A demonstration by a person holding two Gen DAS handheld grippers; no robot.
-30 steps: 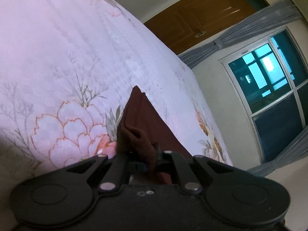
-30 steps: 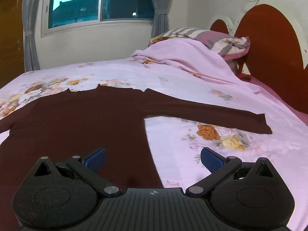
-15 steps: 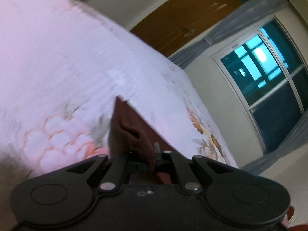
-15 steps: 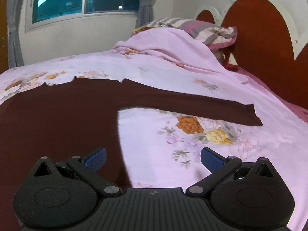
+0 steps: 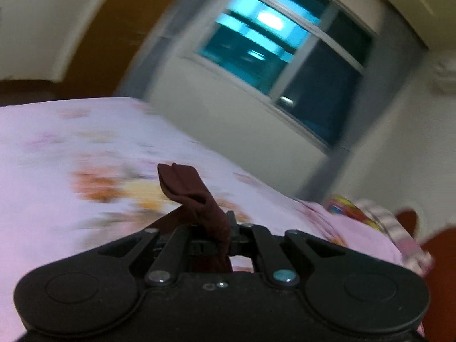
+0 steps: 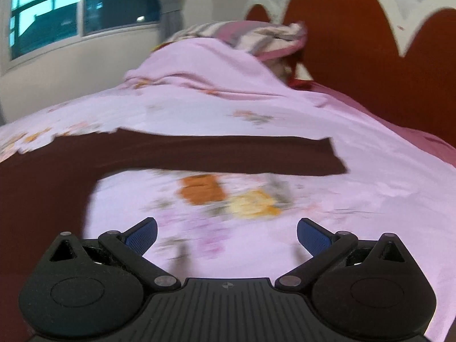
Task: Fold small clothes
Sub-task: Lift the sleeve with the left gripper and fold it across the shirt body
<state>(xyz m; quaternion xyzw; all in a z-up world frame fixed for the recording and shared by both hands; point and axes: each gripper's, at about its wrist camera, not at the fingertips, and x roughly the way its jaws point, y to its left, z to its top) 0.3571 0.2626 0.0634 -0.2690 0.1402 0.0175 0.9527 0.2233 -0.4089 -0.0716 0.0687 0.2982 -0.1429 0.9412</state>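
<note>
A dark maroon long-sleeved top (image 6: 42, 188) lies spread on the pink floral bedspread (image 6: 370, 199). Its right sleeve (image 6: 242, 154) stretches flat across the bed ahead of my right gripper (image 6: 226, 235), which is open and empty just above the sheet, short of the sleeve. My left gripper (image 5: 219, 238) is shut on the cuff of the other sleeve (image 5: 191, 193), held up off the bedspread (image 5: 57, 171), with the cuff end sticking up past the jaws. The view is blurred by motion.
A heap of pink bedding (image 6: 199, 65) with a striped pillow (image 6: 250, 35) lies against the red headboard (image 6: 356, 57). A window (image 5: 285, 57) with grey curtains and a wooden door (image 5: 119, 28) are on the far wall beyond the bed.
My left gripper has lifted the sleeve cuff off the bed and swung round toward the window and headboard. My right gripper has moved right and lower, toward the flat right sleeve.
</note>
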